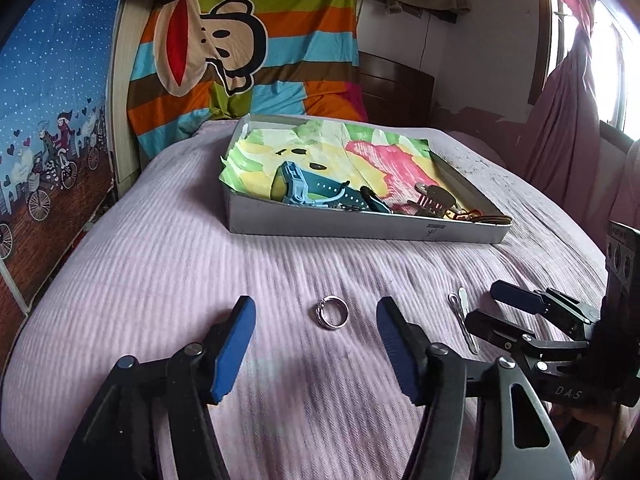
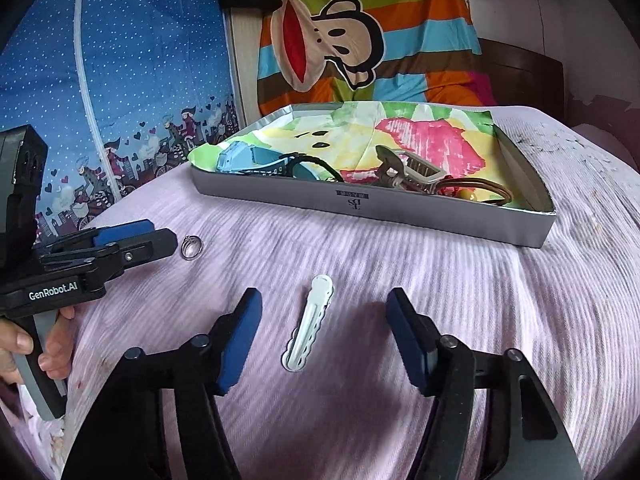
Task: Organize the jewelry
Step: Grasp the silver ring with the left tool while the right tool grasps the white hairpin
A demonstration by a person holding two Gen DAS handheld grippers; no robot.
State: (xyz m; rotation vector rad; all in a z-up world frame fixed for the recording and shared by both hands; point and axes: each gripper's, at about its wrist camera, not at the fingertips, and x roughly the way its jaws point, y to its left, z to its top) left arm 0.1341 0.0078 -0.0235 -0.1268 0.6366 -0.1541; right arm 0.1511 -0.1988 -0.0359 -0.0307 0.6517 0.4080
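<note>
Your left gripper (image 1: 316, 344) is spread wide around the silver ring (image 1: 330, 312), which lies on the lilac bedspread (image 1: 160, 280) untouched. Your right gripper (image 2: 324, 334) gapes likewise around the white hair clip (image 2: 309, 322); the grey tray (image 2: 400, 220) of trinkets sits at twelve o'clock.

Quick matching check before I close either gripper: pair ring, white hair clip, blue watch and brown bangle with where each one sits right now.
Things:
1. ring
2. white hair clip
3. blue watch
4. brown bangle

Places:
A. in the tray, at its left end
B. on the bedspread, between the open left gripper fingers
C. in the tray, near its right end
D. on the bedspread, between the open right gripper fingers

Pairs: 1-B, 2-D, 3-A, 4-C
</note>
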